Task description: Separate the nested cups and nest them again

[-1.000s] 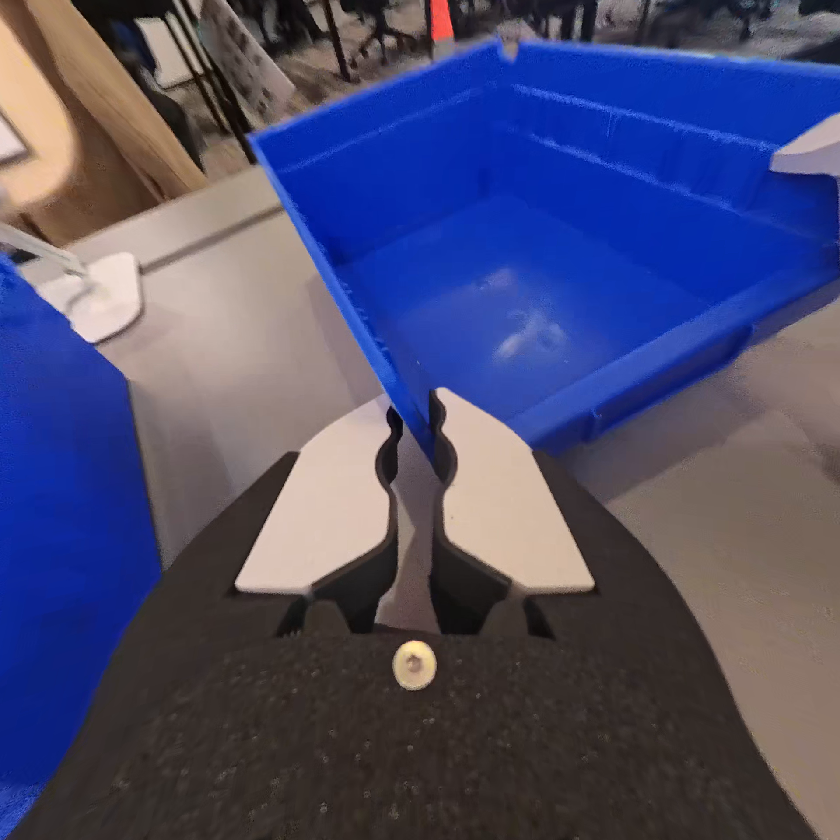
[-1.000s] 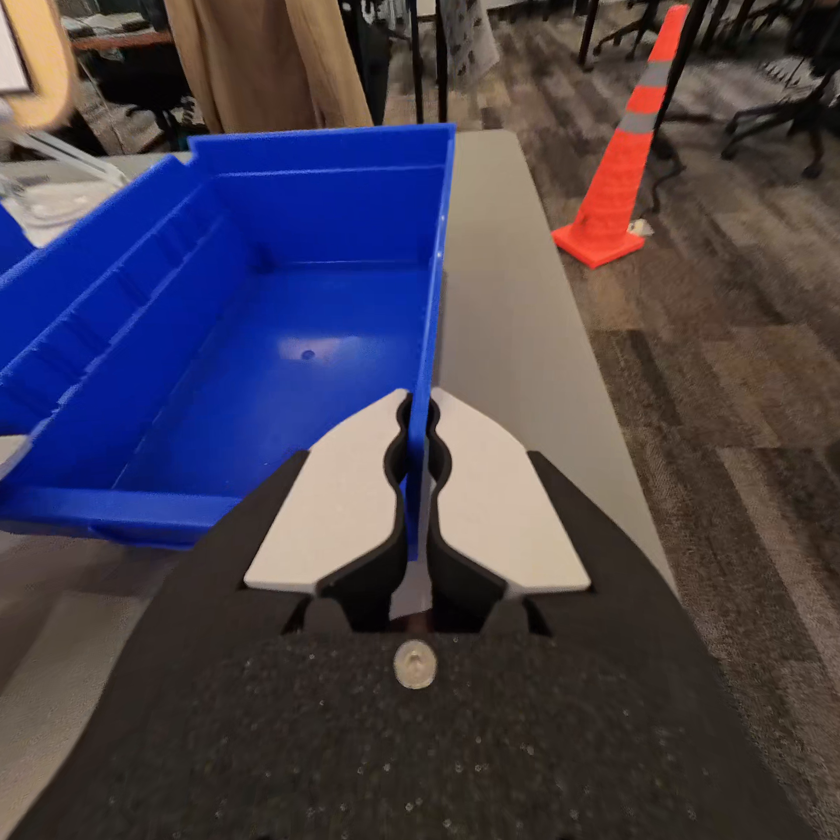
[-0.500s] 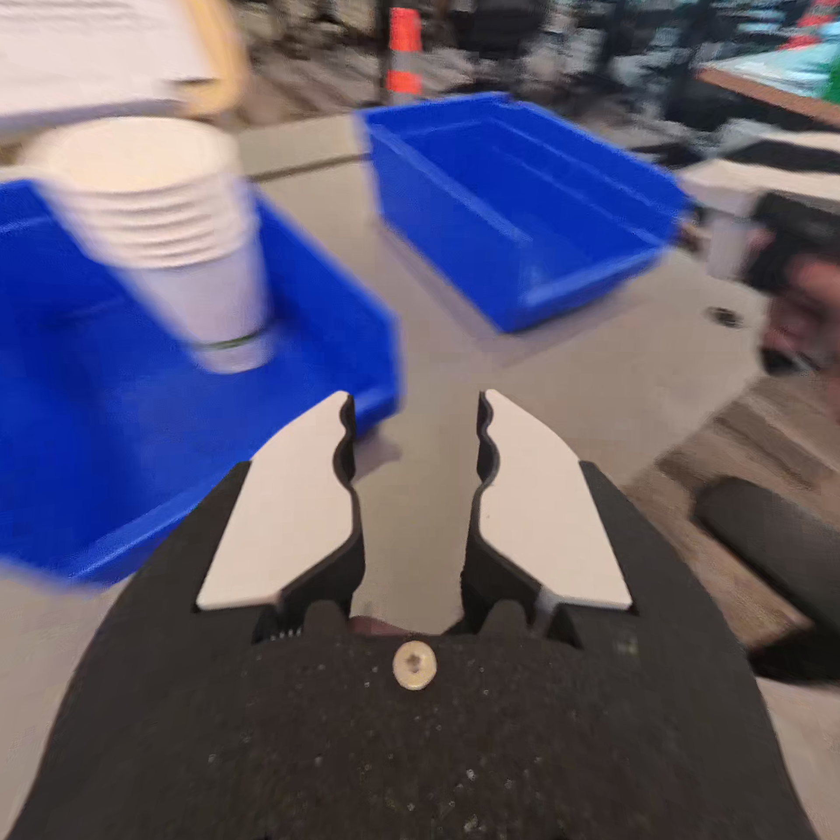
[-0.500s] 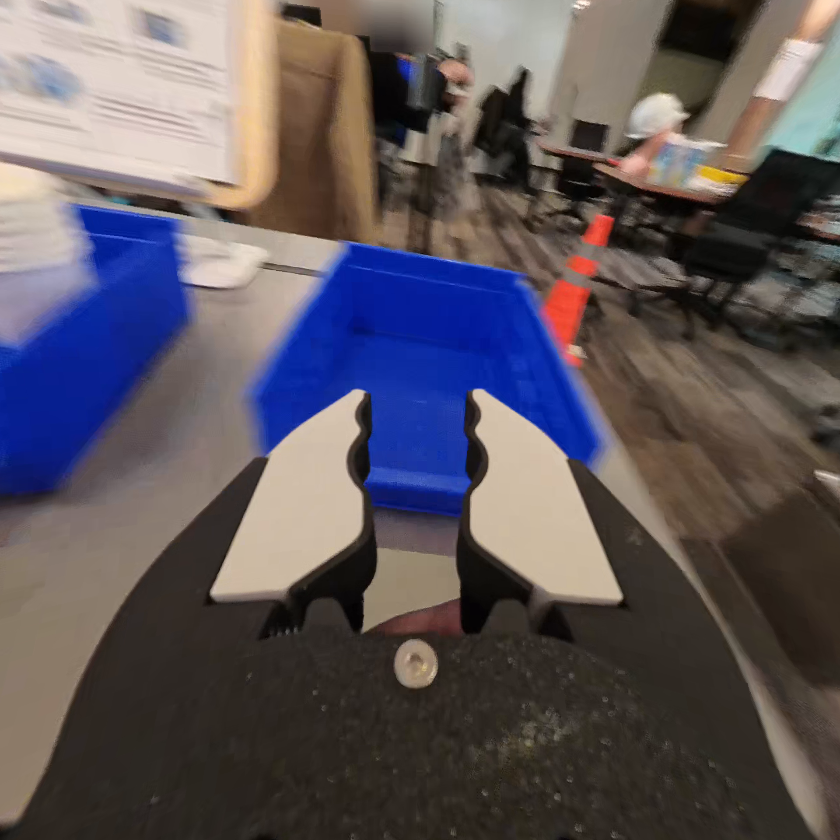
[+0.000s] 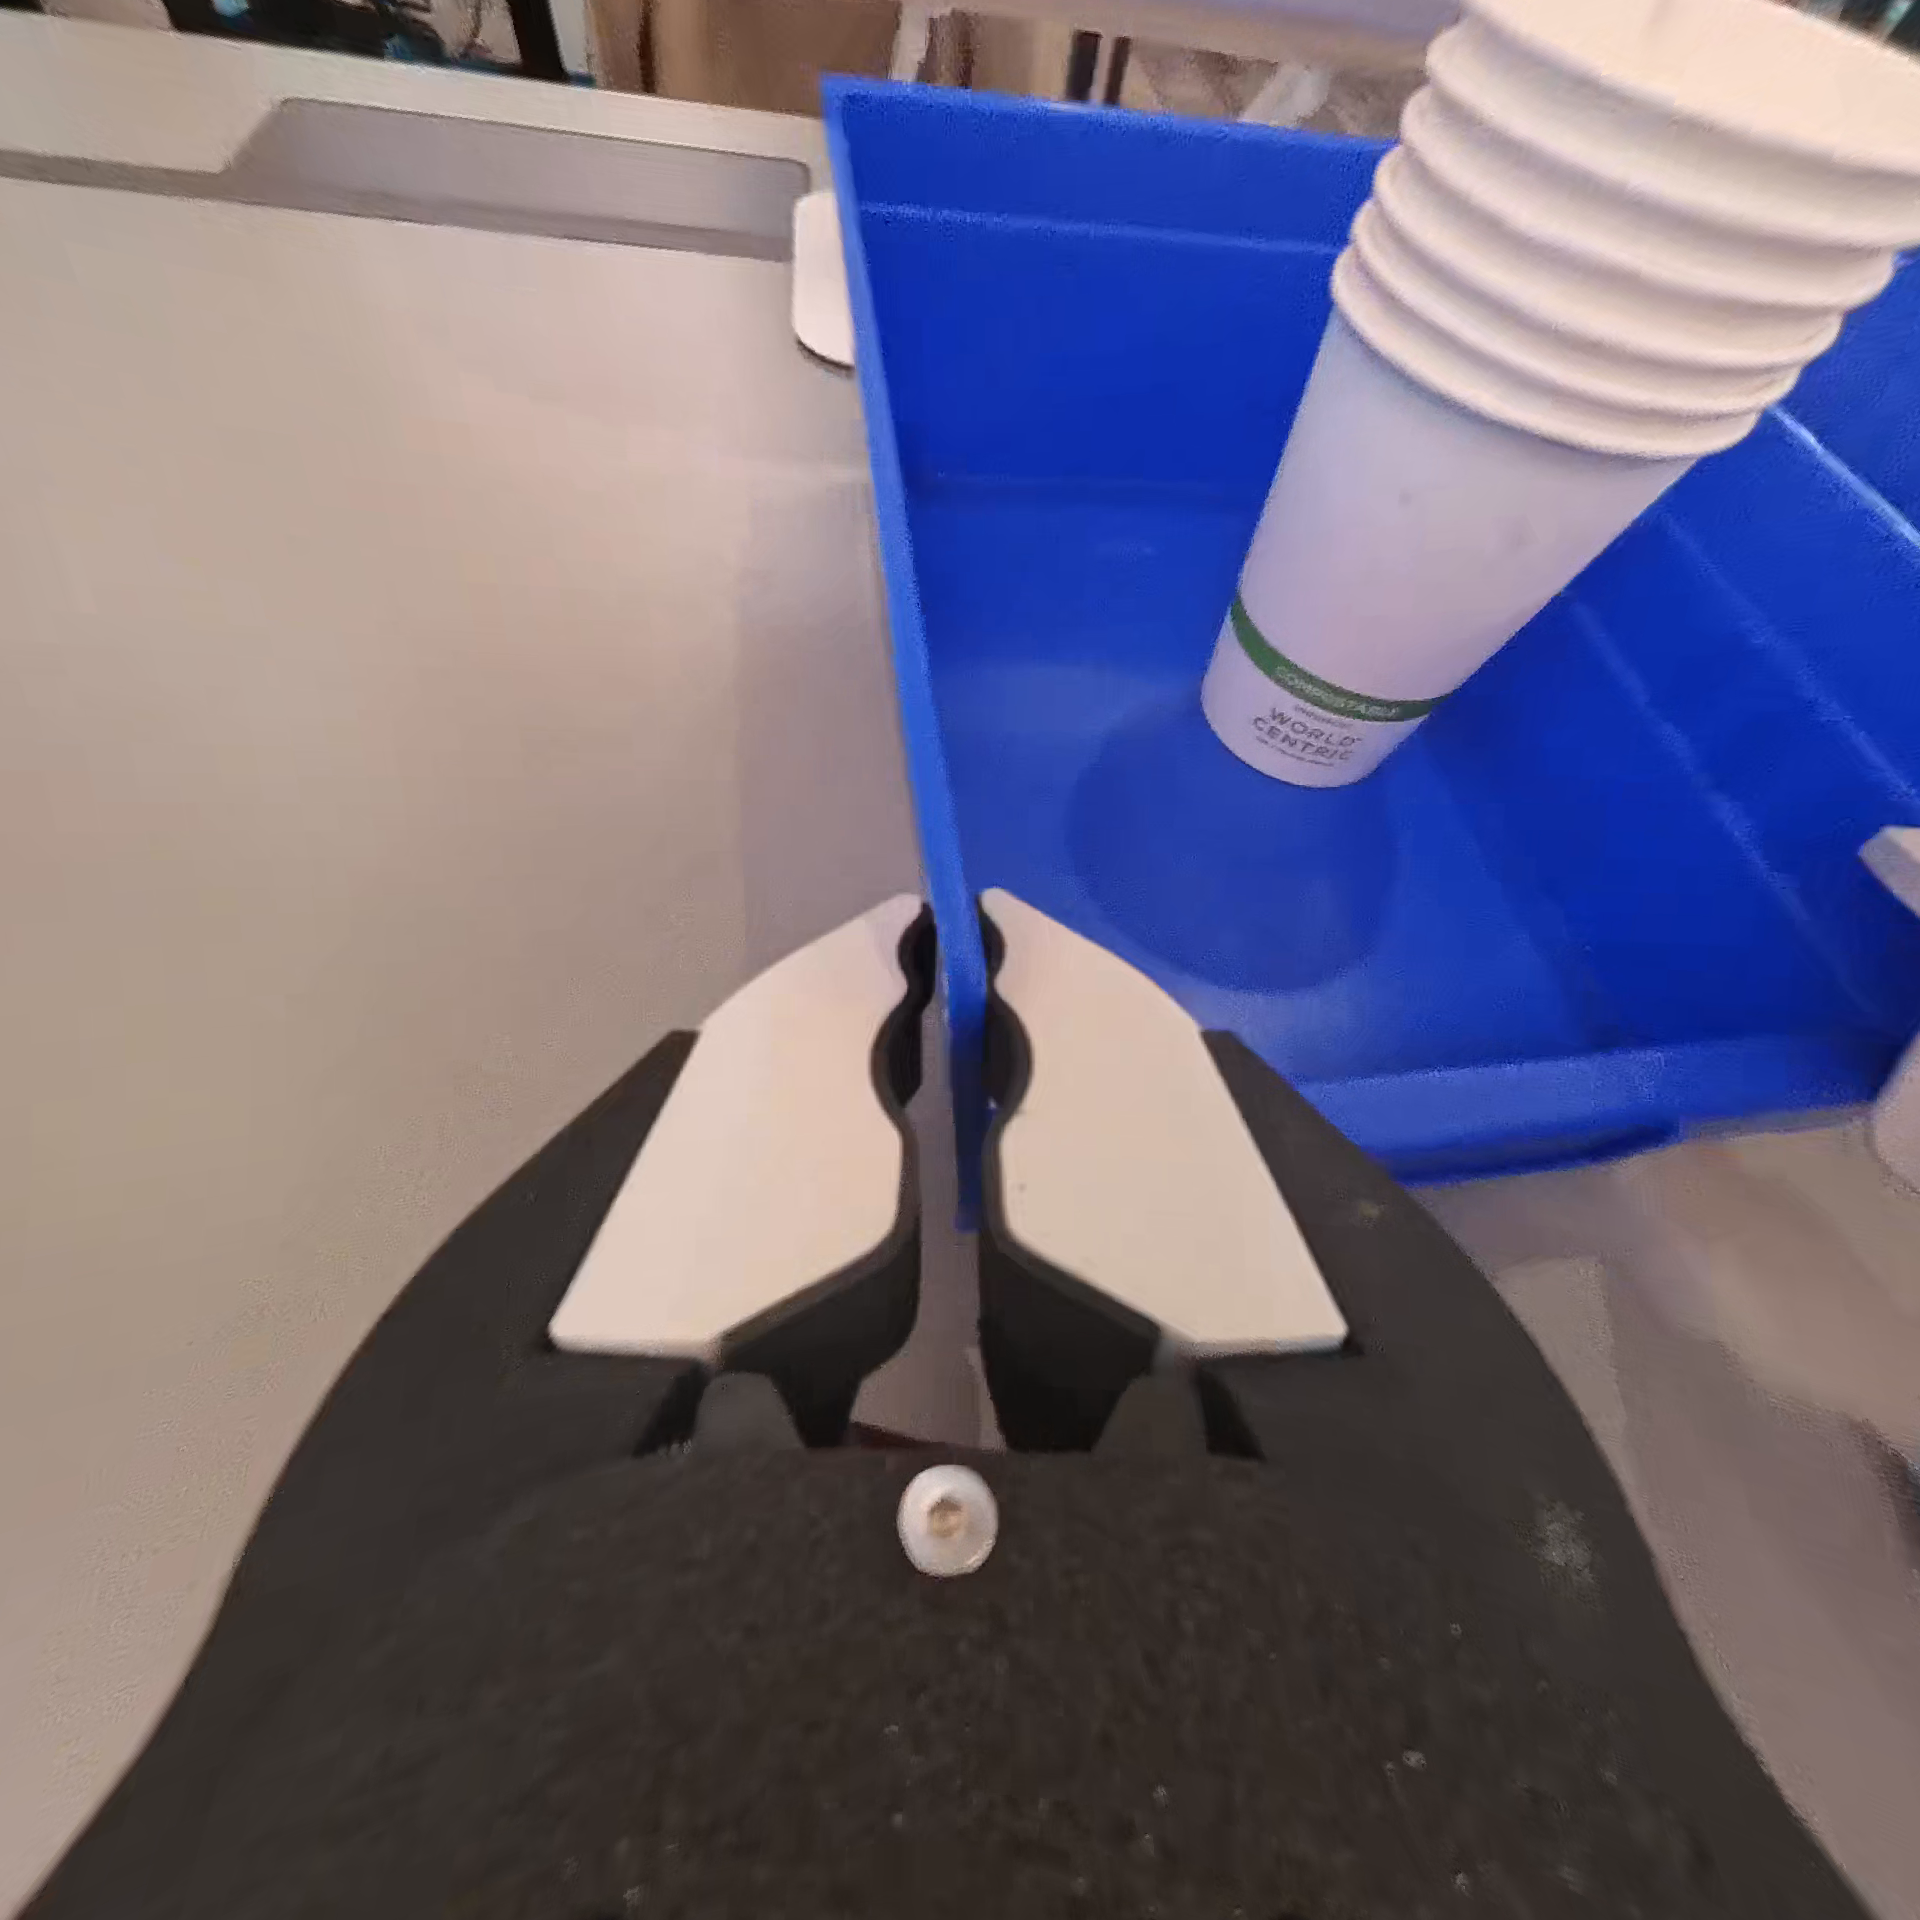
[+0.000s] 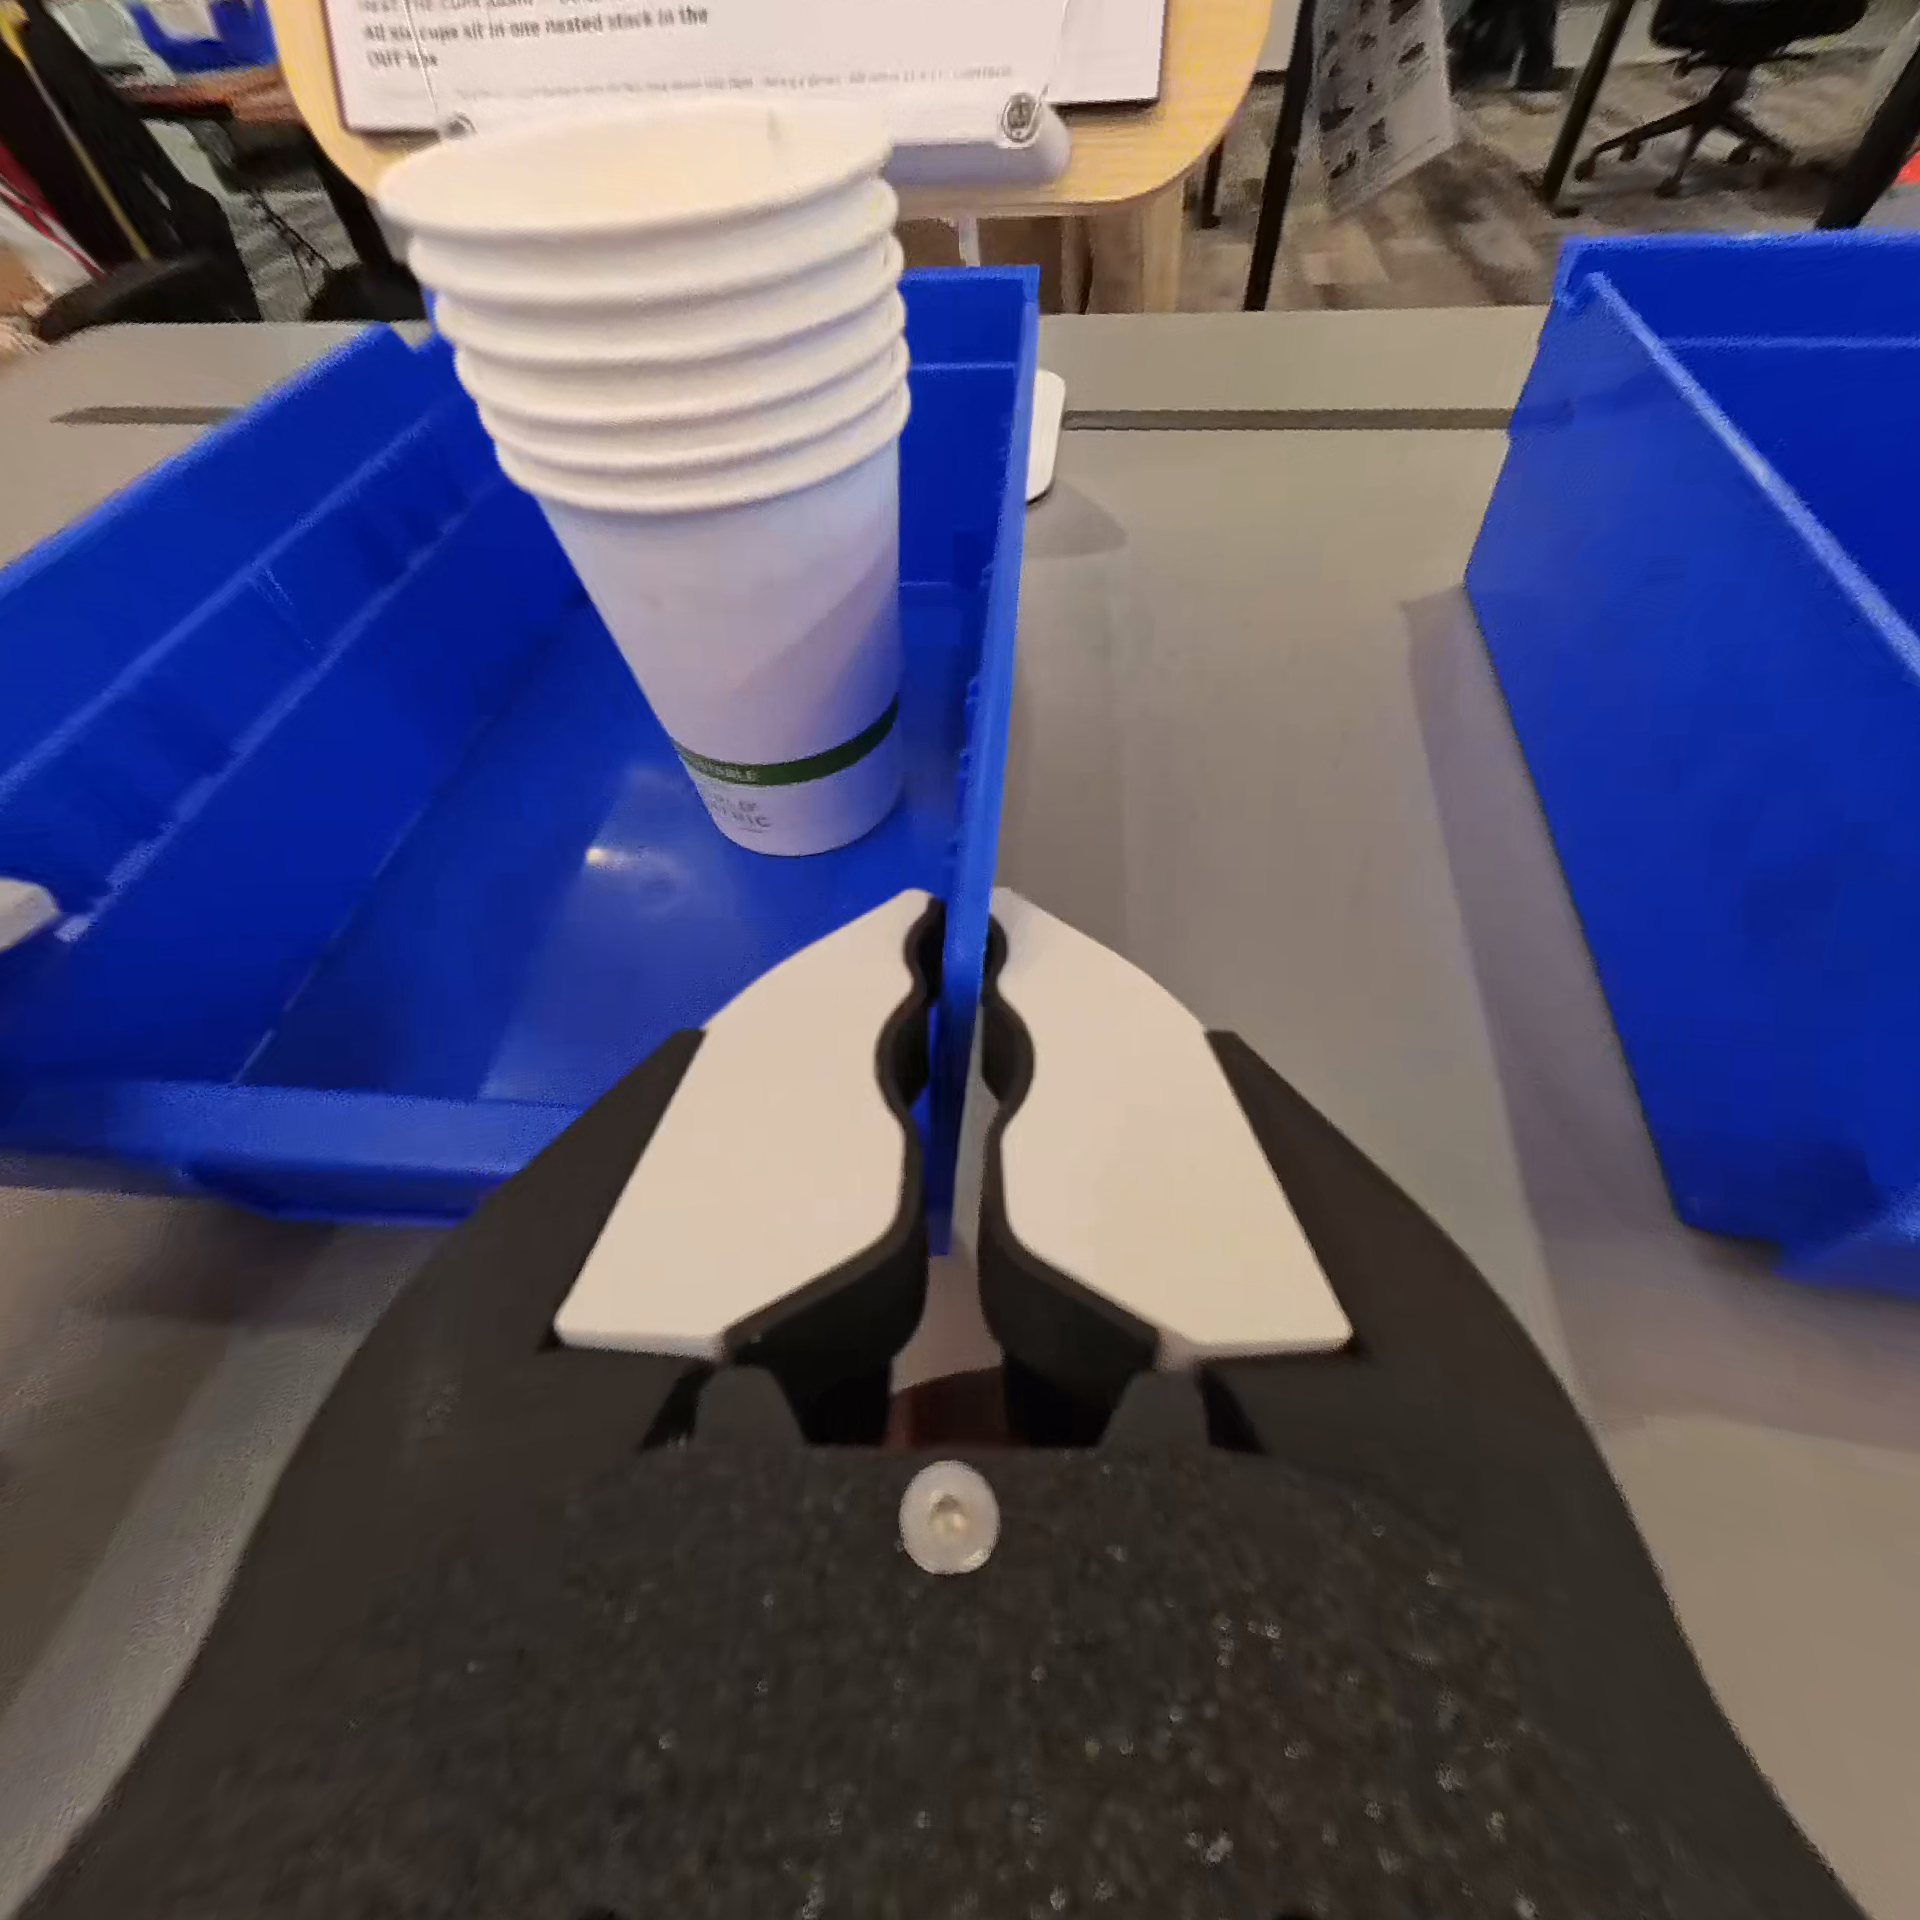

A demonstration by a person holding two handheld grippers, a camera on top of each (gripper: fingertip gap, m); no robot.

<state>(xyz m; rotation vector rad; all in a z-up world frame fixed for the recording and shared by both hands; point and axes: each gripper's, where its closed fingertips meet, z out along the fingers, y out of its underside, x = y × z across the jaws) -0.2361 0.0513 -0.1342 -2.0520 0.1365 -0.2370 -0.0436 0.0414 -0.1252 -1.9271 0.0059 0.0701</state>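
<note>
Nothing is separated yet: the nested stack of white paper cups (image 6: 686, 457) stands inside the blue plastic bin (image 6: 312, 790), apparently whole, while the left gripper (image 5: 953, 925) and right gripper (image 6: 961, 914) each pinch that bin's near side walls.

Cup stack (image 6: 686, 447) crowds bin (image 6: 312, 727) right wall — left bin floor open.
</note>
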